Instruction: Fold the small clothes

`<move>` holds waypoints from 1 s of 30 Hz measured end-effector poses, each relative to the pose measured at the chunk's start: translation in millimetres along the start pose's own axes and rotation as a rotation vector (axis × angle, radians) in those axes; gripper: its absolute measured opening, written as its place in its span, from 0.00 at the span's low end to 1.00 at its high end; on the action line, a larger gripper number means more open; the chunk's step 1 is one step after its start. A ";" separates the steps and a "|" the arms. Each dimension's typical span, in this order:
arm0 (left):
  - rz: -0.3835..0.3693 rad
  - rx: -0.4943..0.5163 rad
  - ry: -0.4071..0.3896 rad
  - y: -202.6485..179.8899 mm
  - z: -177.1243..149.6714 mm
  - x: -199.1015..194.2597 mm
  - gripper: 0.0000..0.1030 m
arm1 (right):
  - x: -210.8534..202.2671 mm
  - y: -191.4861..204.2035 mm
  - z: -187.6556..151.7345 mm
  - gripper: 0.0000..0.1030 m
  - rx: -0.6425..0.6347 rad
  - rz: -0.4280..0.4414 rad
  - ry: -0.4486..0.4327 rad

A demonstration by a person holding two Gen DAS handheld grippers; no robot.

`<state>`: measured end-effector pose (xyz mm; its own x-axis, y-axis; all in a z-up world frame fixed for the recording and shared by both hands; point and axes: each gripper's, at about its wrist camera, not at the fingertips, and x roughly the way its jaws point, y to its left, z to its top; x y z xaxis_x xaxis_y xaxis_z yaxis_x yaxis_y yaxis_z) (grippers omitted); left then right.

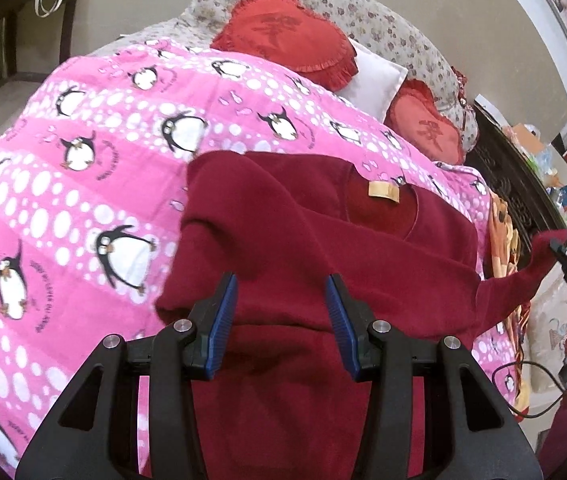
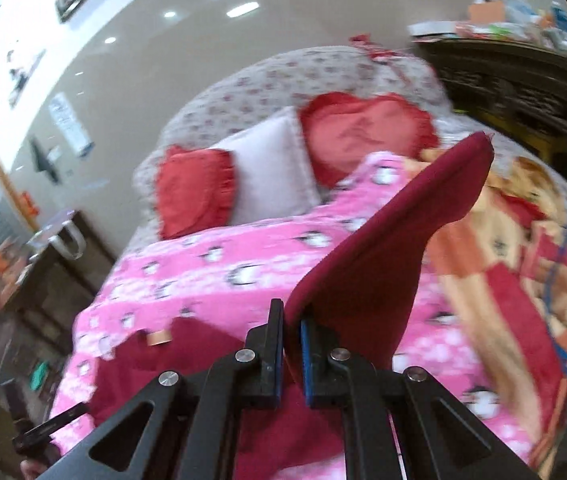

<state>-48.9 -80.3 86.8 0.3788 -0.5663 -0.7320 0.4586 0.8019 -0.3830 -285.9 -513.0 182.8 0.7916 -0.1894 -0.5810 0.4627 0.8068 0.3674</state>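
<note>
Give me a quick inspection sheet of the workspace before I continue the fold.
Surface: pink penguin blanket over the bed.
Job's things: maroon sweater spread out, one sleeve lifted.
Clutter: two red heart cushions, a white pillow, an orange patterned blanket.
Grippers: left gripper open above the sweater; right gripper shut on the sleeve.
Cables: black cable by the right gripper's handle.
Surroundings: dark side table, cluttered dresser.
</note>
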 end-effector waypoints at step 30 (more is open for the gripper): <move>0.033 0.138 0.059 -50.6 49.3 92.9 0.64 | 25.5 34.5 -115.1 0.56 -0.059 0.140 0.287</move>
<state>2.7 -182.8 65.9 0.3489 -0.5249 -0.7764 0.5543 0.7836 -0.2806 -295.7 -425.5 97.0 0.6970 0.0840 -0.7121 0.3270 0.8465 0.4200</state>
